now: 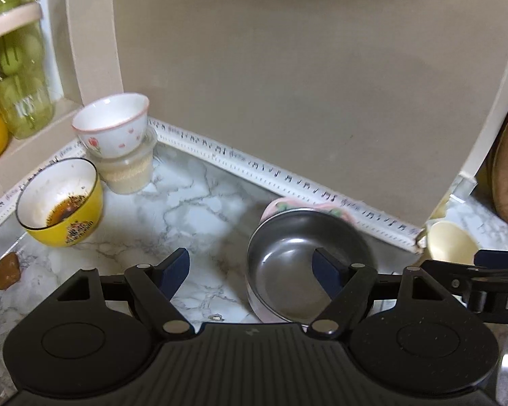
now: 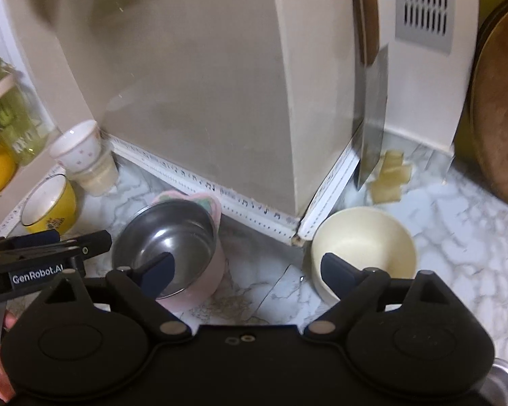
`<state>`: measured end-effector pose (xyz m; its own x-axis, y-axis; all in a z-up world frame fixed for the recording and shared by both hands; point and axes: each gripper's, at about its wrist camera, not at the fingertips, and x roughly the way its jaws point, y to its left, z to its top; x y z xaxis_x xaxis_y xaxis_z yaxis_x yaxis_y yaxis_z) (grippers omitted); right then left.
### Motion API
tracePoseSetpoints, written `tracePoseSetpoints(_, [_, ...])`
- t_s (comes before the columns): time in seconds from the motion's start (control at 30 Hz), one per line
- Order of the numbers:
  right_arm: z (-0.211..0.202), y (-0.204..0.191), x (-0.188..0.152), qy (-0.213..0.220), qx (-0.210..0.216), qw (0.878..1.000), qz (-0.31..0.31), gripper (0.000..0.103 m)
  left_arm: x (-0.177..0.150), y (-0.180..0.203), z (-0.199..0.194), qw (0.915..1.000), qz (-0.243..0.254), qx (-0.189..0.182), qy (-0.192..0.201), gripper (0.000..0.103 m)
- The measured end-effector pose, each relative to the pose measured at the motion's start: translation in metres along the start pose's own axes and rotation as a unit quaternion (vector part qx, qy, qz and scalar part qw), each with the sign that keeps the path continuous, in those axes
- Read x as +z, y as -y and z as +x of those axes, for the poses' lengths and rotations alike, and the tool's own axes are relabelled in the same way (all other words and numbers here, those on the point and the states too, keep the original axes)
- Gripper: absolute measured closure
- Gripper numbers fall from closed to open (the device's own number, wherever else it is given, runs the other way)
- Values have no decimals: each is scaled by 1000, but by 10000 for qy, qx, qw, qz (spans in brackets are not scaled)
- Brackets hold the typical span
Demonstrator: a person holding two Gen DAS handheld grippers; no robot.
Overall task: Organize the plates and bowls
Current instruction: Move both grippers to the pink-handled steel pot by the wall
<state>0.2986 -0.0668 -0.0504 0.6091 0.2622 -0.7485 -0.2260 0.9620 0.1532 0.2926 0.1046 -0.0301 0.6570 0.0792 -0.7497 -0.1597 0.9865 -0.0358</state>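
Left wrist view: my left gripper [image 1: 250, 269] is spread wide and grasps nothing, hovering over the marble counter [image 1: 186, 203]. Its right finger overlaps the steel bowl [image 1: 298, 264], but I cannot tell whether it touches. I take this steel bowl as my landmark. It sits nested in a pink bowl [image 1: 277, 208], whose rim shows behind it and whose wall shows below it.

Well to the left of the steel bowl stands a yellow bowl [image 1: 61, 199], tilted, with dark residue inside. Behind that, a white flowered bowl [image 1: 113, 123] rests tilted on a clear plastic cup [image 1: 127, 172] of pale grains. Directly behind the steel bowl rises a beige wall panel [image 1: 288, 67] with a note-patterned trim strip [image 1: 271, 172].

Right wrist view: my right gripper [image 2: 249, 272] is likewise released and empty. A cream bowl [image 2: 364, 248] stands right of the steel bowl [image 2: 166, 237], apart from it, past the wall corner. Beyond the cream bowl a cleaver blade [image 2: 372, 118] stands near-upright at the corner.

Cut off or unclear: a green jar [image 1: 17, 61] and a yellow object at the far left edge; a brown round board [image 2: 501, 101] at the right edge; the pale patch beyond the cream bowl is unidentifiable.
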Motion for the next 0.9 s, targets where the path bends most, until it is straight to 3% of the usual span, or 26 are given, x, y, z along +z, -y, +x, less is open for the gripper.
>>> tracePoseSetpoints(0.4, [56, -11, 4, -483, -102, 9987, 100, 23, -3, -3, 55, 9988, 70, 191, -440, 24])
tracePoseSetpoints(0.63, [73, -12, 3, -641, -74, 9978, 150, 38, -5, -5, 69, 9981, -12, 60, -608, 24])
tracePoseSetpoints(0.73, [78, -12, 3, -701, -23, 9973, 203, 46, -4, -3, 72, 9978, 6, -17, -668, 41])
tracePoseSetpoints(0.87, [80, -11, 4, -727, 73, 9969, 305, 55, -2, 0, 68, 9984, 18, -23, -573, 44])
tracePoseSetpoints(0.9, [80, -11, 5, -732, 89, 9968, 306, 56, -2, 2, 67, 9984, 65, -25, -569, 52])
